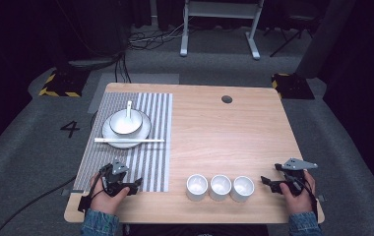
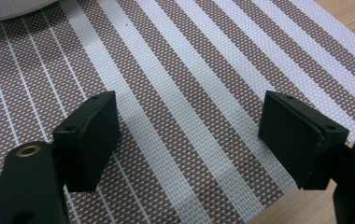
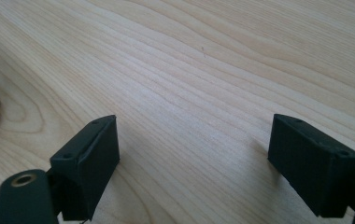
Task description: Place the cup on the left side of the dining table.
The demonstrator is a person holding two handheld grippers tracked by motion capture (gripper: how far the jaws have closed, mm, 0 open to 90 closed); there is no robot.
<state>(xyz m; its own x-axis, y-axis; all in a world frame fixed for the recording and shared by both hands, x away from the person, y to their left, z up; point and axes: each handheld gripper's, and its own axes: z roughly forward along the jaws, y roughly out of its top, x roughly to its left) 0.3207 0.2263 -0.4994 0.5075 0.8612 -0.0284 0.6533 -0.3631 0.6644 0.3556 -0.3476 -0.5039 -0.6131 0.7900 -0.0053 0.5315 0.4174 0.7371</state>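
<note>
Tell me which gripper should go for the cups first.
Right, probably: the right gripper sits open beside the nearest cup; the left gripper rests on the striped placemat, farther off.

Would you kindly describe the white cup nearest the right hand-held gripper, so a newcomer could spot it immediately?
On the wooden table, look along the near edge, to the right of the striped placemat, where three small white cups stand in a row. The one you want is the rightmost cup, the end of the row closest to the right hand-held gripper; the other two lie between it and the placemat.
</note>
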